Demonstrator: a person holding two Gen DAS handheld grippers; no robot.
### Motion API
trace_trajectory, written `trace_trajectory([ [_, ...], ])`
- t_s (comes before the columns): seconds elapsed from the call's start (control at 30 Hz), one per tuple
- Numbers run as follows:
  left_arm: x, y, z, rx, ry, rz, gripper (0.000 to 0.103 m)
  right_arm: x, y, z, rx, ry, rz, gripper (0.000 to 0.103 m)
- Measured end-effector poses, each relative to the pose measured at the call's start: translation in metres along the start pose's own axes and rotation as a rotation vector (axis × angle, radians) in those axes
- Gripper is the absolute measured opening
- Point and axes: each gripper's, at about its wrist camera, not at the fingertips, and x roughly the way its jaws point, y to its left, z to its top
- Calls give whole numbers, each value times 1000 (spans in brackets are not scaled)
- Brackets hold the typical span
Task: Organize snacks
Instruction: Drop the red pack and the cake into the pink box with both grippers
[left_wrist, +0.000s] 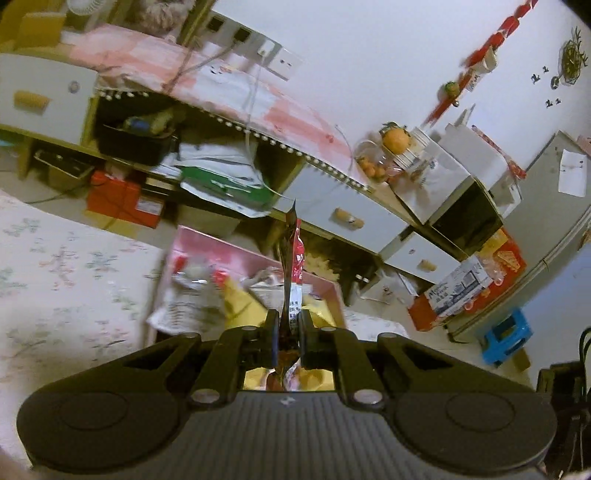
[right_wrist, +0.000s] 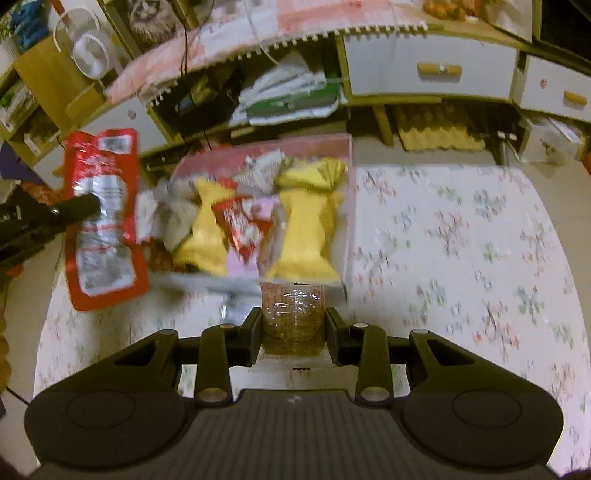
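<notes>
Jaws of left gripper (left_wrist: 287, 325) clamp red packet (left_wrist: 295, 266) edge-on, lengthwise; right gripper (right_wrist: 293, 328) clamps brown snack (right_wrist: 293, 317).

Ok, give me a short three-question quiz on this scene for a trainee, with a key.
1. True or false: the left gripper is shut on a red snack packet.
2. What does the right gripper hold? A) a yellow packet B) a clear-wrapped brown snack block C) nothing
3. What colour is the box holding the other snacks?

Key: 1 true; 2 B; 3 pink.
</notes>
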Motion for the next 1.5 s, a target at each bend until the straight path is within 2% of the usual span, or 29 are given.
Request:
trace_trajectory([
  [0.17,32,-13,1,31,27,18,12,15,1,21,-14,-42,45,32],
  [0.4,69,6,-2,10,56,60,13,48,9,35,-86,-43,37,32],
  [0.6,78,12,0,34,60,103,13,68,25,37,-130,-17,22,32],
  [0.73,79,6,-1,97,47,107,14,72,29,38,-136,-37,0,32],
  [0.8,79,5,1,87,39,115,15,71,29,38,-138,-49,-7,34],
  [0.83,79,5,1,82,40,117,16,70,30,39,-140,-53,-8,37],
  [0.87,77,4,2,84,43,122,19,69,29,39,-140,-58,-11,45],
  [0.97,72,3,4,109,36,153,26,58,25,43,-114,-91,-22,55],
  [1.13,53,5,7,95,18,156,32,45,9,47,-23,-98,-8,55],
  [1.3,29,-5,6,129,30,191,35,29,6,38,-21,-85,-53,55],
  [1.5,-12,-24,-23,190,56,261,48,0,11,21,-37,-45,-37,55],
])
